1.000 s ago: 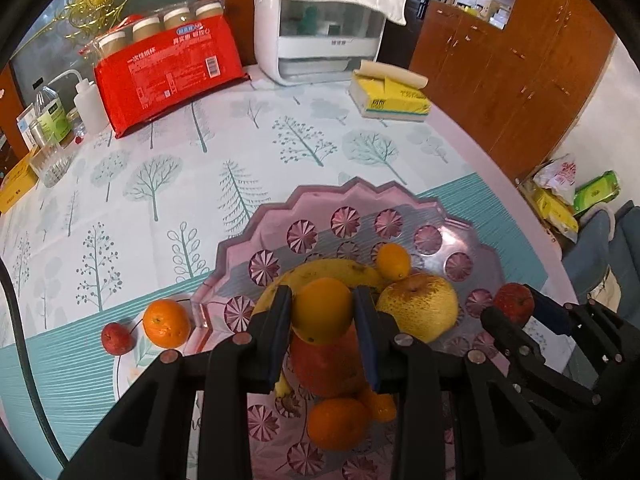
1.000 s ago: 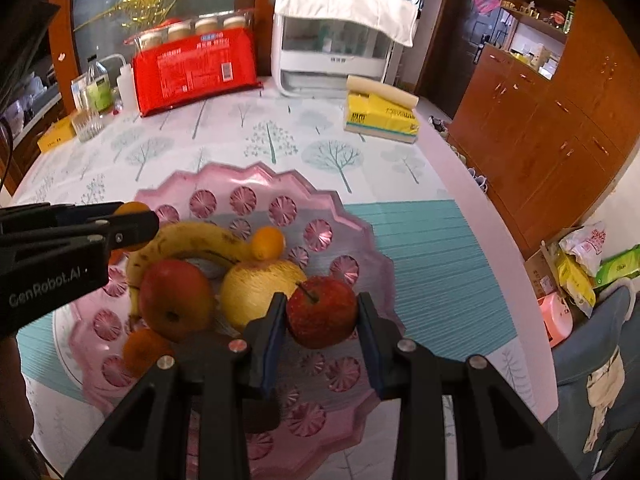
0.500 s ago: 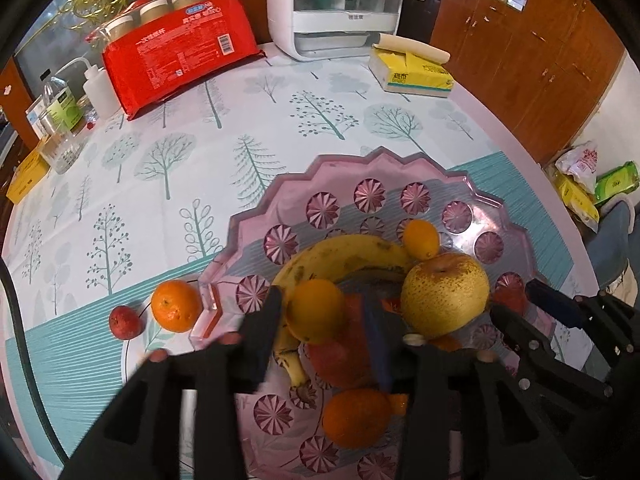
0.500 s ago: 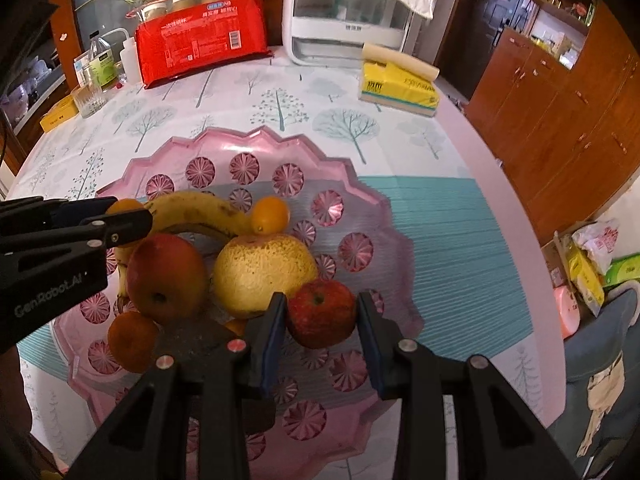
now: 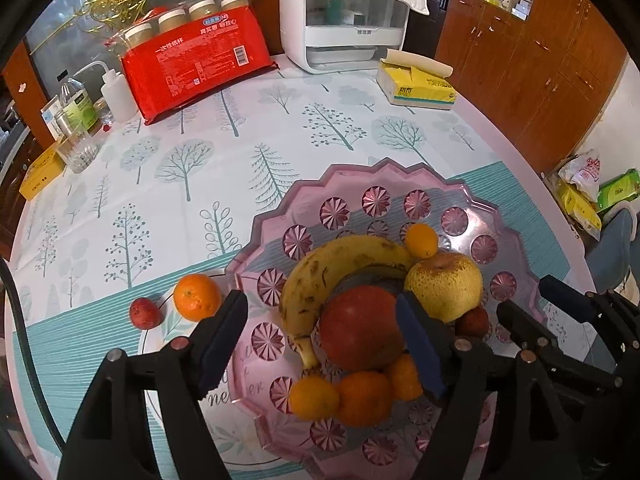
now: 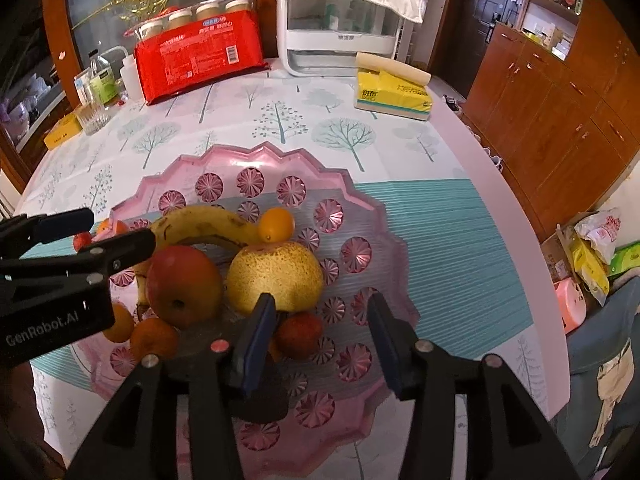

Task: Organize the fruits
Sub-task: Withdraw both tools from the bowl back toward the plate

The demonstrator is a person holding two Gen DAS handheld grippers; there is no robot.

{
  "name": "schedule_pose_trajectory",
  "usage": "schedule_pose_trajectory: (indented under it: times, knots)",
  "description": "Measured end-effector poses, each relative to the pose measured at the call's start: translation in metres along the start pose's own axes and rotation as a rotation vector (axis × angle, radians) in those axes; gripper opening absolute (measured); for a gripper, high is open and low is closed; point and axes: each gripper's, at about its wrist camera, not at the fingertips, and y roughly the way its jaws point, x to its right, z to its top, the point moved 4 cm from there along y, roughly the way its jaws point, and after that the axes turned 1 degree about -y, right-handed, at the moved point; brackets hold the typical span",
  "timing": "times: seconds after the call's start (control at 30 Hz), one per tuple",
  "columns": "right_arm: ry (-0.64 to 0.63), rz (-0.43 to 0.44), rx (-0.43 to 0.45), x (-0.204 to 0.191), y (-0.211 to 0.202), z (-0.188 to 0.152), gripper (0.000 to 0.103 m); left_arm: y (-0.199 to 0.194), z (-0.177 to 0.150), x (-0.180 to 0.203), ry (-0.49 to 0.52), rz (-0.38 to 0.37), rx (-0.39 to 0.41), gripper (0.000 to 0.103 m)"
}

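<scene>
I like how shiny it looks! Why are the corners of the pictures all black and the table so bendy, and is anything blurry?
Both wrist views use a fisheye lens: its round image leaves black corners and bends the table edge. Left wrist view: the pink tray glints; fruit looks sharp. Right wrist view: the pear is brightly lit; nothing looks clearly blurred.

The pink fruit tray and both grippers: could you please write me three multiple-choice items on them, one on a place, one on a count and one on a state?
1. Where does the banana lie?
A. in the pink tray
B. on the tissue box
C. beside the glass

2. How many fruits lie on the tablecloth left of the tray?
A. none
B. two
C. five

3. How do the left gripper and right gripper stand?
A. both open
B. both shut
C. one shut on the pear

Answers: 1 A, it curves around the red apple. 2 B, an orange and a small red fruit. 3 A, neither holds any fruit.
</scene>
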Motion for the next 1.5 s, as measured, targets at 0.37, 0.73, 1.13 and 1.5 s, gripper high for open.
schedule_pose_trajectory:
  times: [0.37,0.73,1.13,1.5]
  knots:
    - [0.086,0.013,0.018,-0.007,-0.024,-0.015,0.049,-0.033,-0.016,-0.007,0.047,-0.039,0.018,0.076]
    - [0.148,-0.009,0.118,-0.030,-0.078,-0.014,0.049,-0.101,-0.020,-0.035,0.035,-0.135,0.160,0.076]
    - [0.163,-0.029,0.223,-0.071,-0.139,-0.012,0.049,-0.148,-0.028,-0.103,0.019,-0.114,0.157,0.076]
    - [0.133,-0.002,0.260,-0.128,-0.162,-0.013,0.049,-0.171,-0.046,-0.159,0.015,-0.076,0.158,0.077]
